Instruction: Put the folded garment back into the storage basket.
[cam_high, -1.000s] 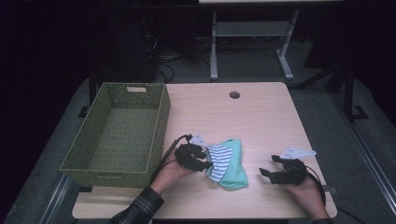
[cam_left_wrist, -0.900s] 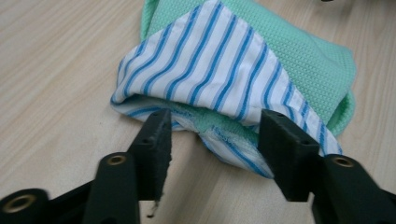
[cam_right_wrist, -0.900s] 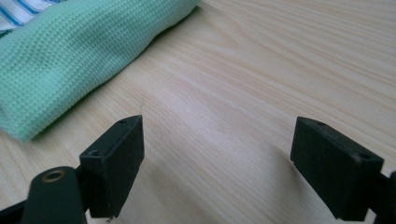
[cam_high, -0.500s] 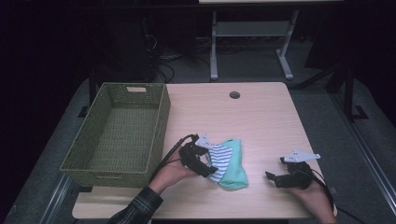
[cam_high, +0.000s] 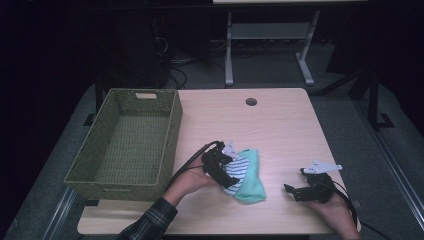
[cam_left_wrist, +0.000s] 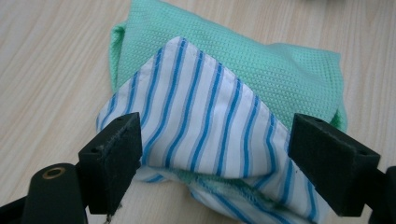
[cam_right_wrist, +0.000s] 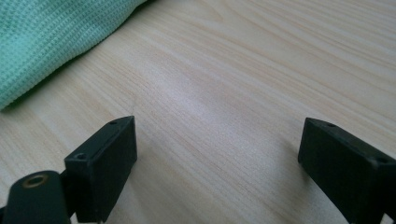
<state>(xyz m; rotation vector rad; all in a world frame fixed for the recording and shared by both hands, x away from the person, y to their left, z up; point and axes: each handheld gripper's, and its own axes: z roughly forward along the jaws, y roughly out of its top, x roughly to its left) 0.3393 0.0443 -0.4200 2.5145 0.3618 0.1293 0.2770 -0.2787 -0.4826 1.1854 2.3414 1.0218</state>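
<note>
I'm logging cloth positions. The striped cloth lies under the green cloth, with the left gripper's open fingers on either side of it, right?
Not quite. The striped cloth lies on top of the green cloth, not under it; the left gripper view shows this. The rest holds: the left gripper is open, with its fingers on either side of the striped cloth.

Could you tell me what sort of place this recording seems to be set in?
Probably a lab or office workroom: a light wood desk with a cable hole, cables on the grey floor behind it, and a white metal frame beyond. A woven basket and folded cloths sit on the desk.
</note>
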